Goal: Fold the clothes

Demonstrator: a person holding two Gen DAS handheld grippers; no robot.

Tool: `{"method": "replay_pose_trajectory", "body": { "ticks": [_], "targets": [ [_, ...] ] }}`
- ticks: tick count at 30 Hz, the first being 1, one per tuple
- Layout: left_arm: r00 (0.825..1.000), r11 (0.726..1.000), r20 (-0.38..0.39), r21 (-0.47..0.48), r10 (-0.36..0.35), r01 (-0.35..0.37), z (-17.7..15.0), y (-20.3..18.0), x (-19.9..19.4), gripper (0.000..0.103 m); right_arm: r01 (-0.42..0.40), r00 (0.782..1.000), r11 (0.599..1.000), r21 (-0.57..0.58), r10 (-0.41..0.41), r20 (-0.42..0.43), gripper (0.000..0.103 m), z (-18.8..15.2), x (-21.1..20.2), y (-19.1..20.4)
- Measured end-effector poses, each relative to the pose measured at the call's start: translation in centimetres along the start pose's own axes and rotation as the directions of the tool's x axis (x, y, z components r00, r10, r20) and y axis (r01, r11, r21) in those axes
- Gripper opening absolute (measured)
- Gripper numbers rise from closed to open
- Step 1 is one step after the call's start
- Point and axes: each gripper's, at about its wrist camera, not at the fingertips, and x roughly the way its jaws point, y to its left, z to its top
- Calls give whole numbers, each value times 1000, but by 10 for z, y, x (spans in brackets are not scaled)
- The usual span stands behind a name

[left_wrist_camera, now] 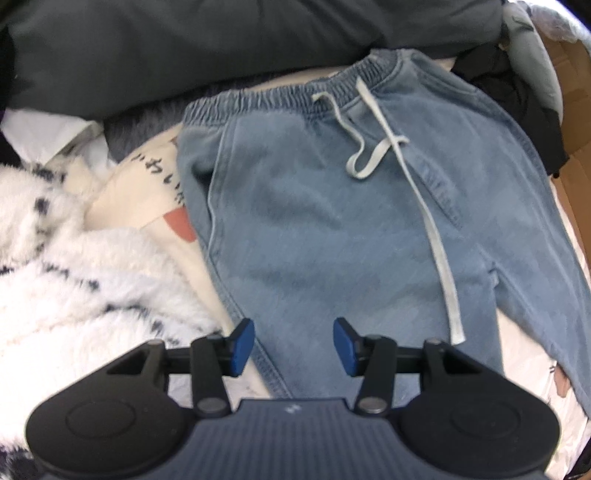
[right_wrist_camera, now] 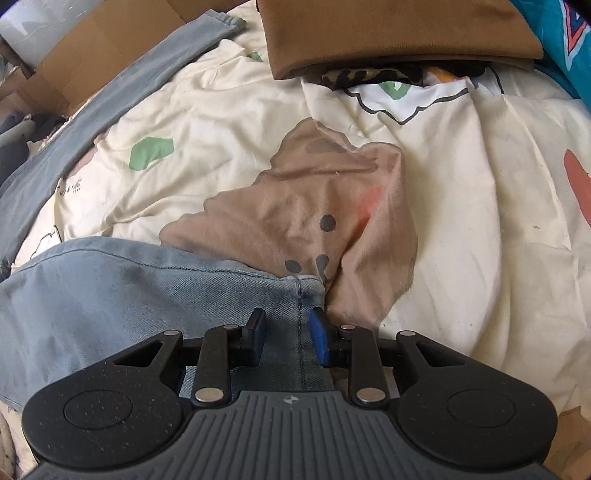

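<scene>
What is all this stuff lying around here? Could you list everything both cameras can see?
light blue denim trousers: one, laid flat on the bed, white drawstring across the front
cream printed quilt: one, beneath the trousers
fluffy white blanket with dark flecks: one, left of the trousers
dark grey padded cover: one, beyond the waistband
folded brown cloth: one, far end of the quilt
cardboard box: one, far left, right camera
left gripper: black, blue pads, open over a trouser leg
right gripper: black, blue pads, open astride a trouser hem
</scene>
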Motion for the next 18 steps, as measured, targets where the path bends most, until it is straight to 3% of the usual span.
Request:
{"method": "replay_pose_trajectory", "body": {
  "ticks": [7,11,18],
  "targets": [
    [1000,1000,2,5,3,-3,1,1,0,51,-26,994,999,30,23,105,33,26,-18,-2],
    [1000,1000,-2,6,5,-5,-1,0,1,51,9,996,1000,22,-11,86,33,34,-1,2],
    [1000,1000,-4,26,-5,5,-5,-3,2,55,13,999,999,34,-15,43,34,8,6,-2]
  ]
}}
